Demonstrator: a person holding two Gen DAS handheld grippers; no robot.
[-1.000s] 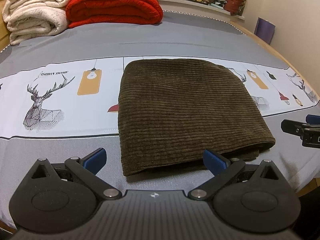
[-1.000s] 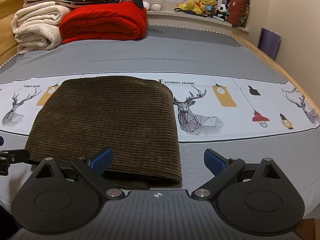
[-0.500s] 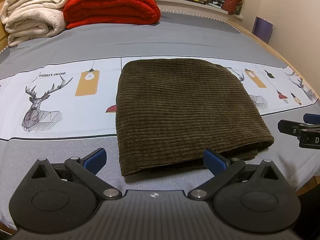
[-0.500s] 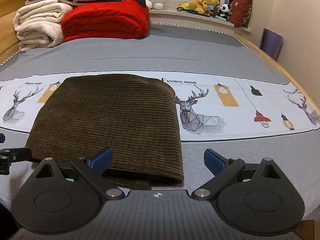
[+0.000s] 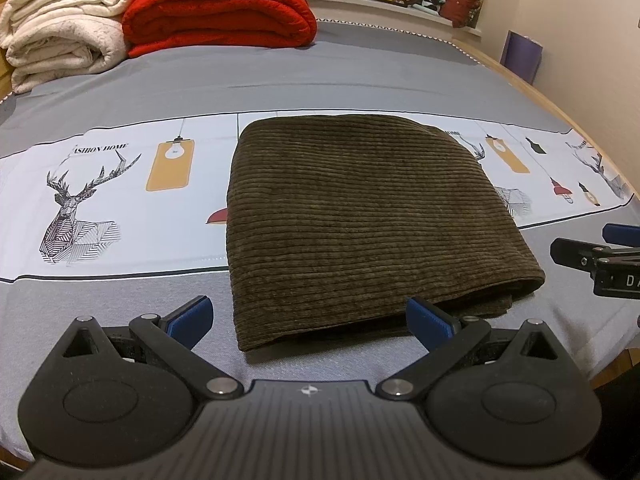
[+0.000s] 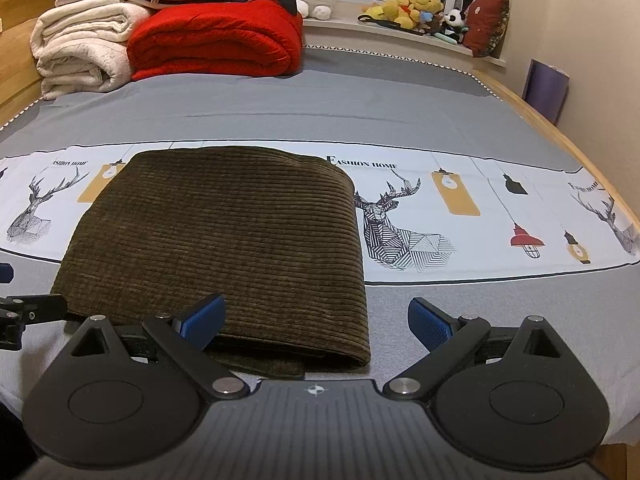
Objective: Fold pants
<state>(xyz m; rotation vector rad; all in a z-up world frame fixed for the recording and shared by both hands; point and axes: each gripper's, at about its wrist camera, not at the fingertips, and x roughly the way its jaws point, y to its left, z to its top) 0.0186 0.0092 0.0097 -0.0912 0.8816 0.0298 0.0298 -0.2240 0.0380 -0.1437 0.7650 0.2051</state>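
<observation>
The bed [image 5: 320,80] is spread with a smooth grey sheet crossed by a white printed band of deer and lamps. At the bed's far end sit a plush red blanket [image 5: 216,8] and rolled cream blankets [image 5: 60,32]. On the printed band lie the pants [image 5: 360,216], olive-brown ribbed corduroy folded into a thick rounded rectangle. The left gripper [image 5: 308,316] has its blue-padded fingers spread apart at the pants' near edge, empty. The right gripper [image 6: 316,316] is likewise spread wide, its left pad over the pants' near right corner.
</observation>
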